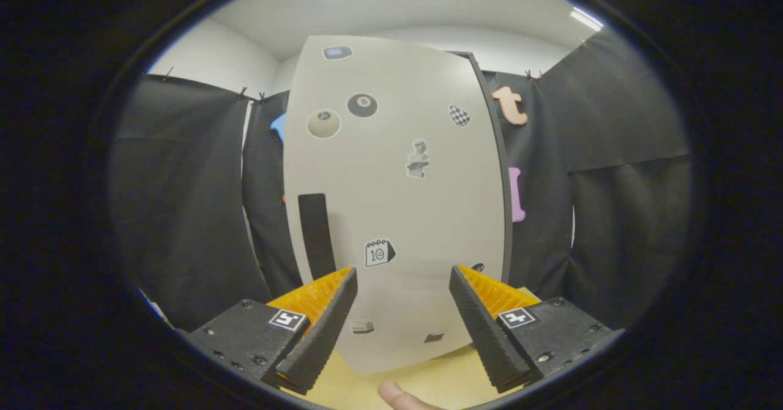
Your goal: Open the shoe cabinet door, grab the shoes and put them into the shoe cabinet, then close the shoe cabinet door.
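Hand-held gripper (404,275) gapes empty before the closed shoe cabinet door (397,202).

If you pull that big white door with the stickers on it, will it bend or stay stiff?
The cabinet door looks like a flat, rigid panel, so it probably stays stiff. Its dark handle should give grip. The gripper is open, holding nothing.

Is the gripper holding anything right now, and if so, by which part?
Nothing is held. The gripper is open, its fingers spread apart and touching nothing, facing the shut cabinet door with the black handle beyond them.
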Demonstrator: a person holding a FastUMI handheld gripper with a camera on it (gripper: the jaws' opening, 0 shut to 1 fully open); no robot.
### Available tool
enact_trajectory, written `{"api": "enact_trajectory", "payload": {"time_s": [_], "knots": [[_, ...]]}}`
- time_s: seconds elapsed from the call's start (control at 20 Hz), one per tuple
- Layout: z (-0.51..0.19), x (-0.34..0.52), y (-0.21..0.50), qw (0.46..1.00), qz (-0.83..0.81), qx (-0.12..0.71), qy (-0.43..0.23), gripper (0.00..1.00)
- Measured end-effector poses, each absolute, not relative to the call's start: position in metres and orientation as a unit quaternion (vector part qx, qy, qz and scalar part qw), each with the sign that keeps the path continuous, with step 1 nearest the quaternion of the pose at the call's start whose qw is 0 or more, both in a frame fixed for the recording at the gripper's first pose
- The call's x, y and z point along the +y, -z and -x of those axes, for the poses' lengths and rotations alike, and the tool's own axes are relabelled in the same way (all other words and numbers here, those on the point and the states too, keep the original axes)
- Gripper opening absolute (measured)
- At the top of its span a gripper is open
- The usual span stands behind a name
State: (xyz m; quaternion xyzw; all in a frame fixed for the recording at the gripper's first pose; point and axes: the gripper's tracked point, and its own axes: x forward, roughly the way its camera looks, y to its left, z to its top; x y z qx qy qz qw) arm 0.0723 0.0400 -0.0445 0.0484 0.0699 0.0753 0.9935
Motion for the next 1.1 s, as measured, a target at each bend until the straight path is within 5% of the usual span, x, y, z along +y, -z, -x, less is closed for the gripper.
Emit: {"api": "enact_trajectory", "payload": {"time_s": [1.1], "knots": [[0.071,0.041,0.053,0.999,-0.003,0.047,-0.016,0.99]]}}
